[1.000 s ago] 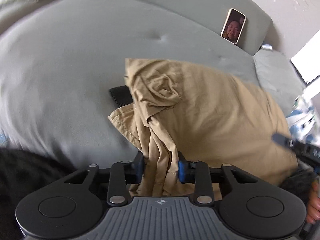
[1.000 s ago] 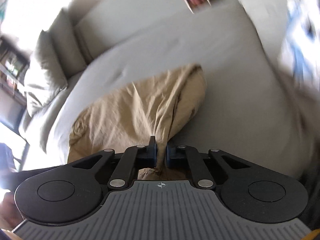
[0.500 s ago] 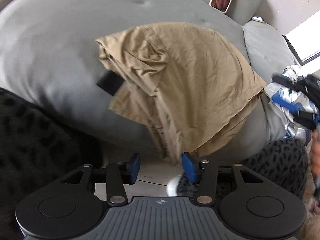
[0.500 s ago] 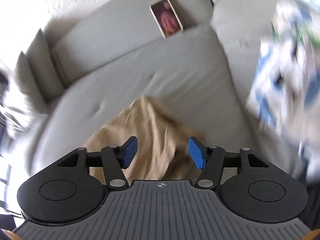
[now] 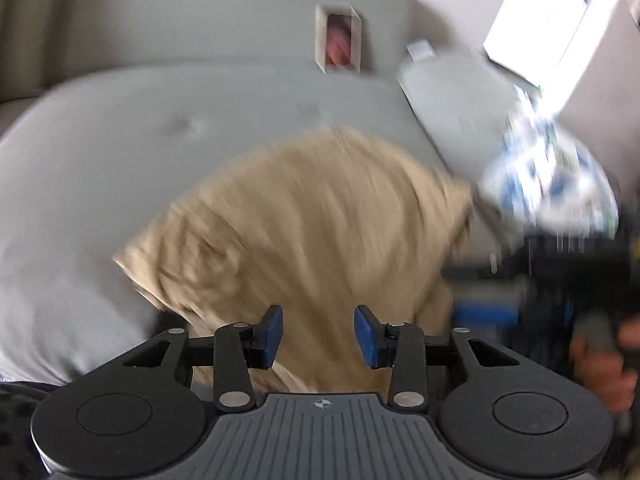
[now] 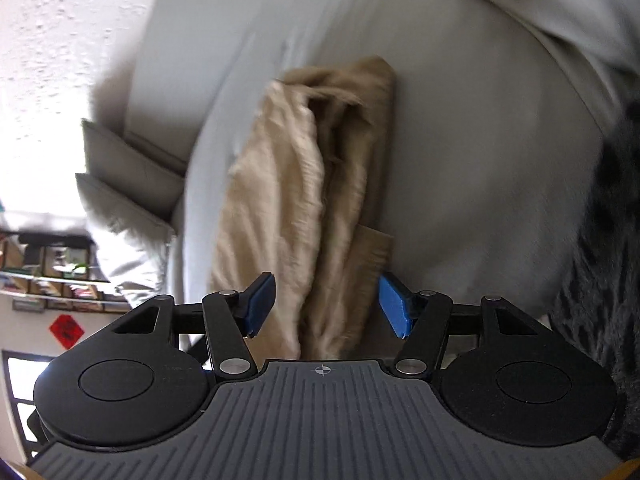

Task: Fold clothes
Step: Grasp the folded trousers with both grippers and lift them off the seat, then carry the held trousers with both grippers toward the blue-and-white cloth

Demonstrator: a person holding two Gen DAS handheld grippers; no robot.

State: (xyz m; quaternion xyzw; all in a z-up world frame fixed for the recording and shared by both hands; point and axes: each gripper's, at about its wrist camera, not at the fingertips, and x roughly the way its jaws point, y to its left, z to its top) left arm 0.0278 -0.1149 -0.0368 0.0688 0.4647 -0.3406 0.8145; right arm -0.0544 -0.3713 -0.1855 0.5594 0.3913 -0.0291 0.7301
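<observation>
Wrinkled tan cloth (image 5: 312, 216) lies bunched on the smooth grey sofa cushion (image 5: 100, 152) beyond the left gripper (image 5: 319, 336), whose blue-padded fingers are closing on nothing, while the right gripper (image 6: 327, 306) gapes wide, empty.

You see a plain tan cotton garment (image 5: 304, 216) lying on a pale grey sofa cushion (image 5: 100, 184), with no print on either. To its right sits a white cloth bundle patterned with blue blotches (image 5: 548, 184). Your black plastic left gripper (image 5: 318, 336) and black right gripper (image 6: 326, 306) both carry bright blue pads. A black-spotted dark grey furry throw (image 6: 600, 248) borders the cushion.
</observation>
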